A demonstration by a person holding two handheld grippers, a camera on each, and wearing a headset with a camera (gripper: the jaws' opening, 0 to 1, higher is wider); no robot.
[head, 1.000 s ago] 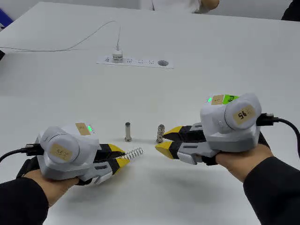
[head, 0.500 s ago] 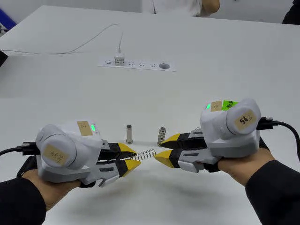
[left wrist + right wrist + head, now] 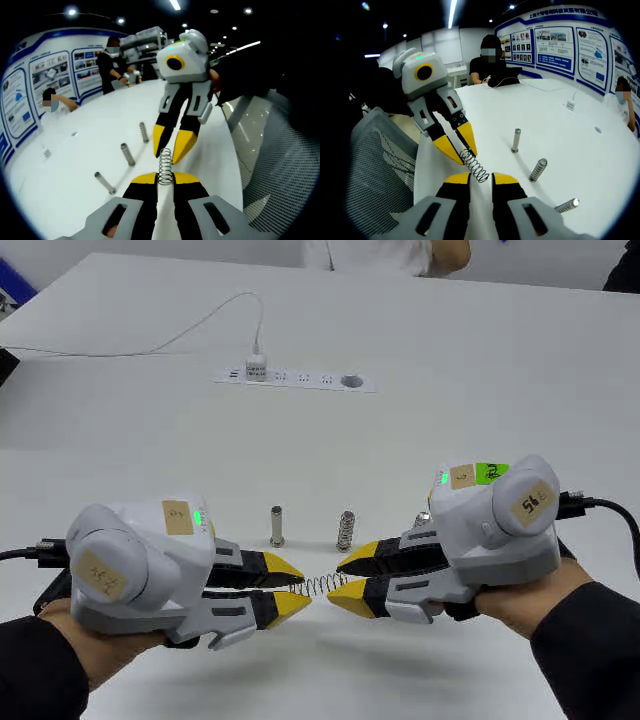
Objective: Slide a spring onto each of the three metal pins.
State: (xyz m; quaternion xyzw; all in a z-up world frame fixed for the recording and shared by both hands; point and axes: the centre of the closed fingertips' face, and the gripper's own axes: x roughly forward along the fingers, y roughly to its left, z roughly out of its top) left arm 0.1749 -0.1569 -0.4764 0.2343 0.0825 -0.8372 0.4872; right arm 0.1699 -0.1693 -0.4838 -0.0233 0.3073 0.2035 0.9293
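Firmly, left tongs (image 3: 303, 587) clamp the spring (image 3: 322, 585); right tongs (image 3: 337, 580) gape narrowly around its end.

An office meeting room: a large white desk (image 3: 480, 360) with a power strip (image 3: 290, 377), printed wall boards (image 3: 555, 47), a mesh chair (image 3: 375, 165).

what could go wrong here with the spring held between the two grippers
The thin silver coil spring is pinched at one end by the left gripper; the right gripper stands open around its other end. If the left lets go before the right closes, it may drop or flick away. The bare metal pin stands near and might be knocked over.
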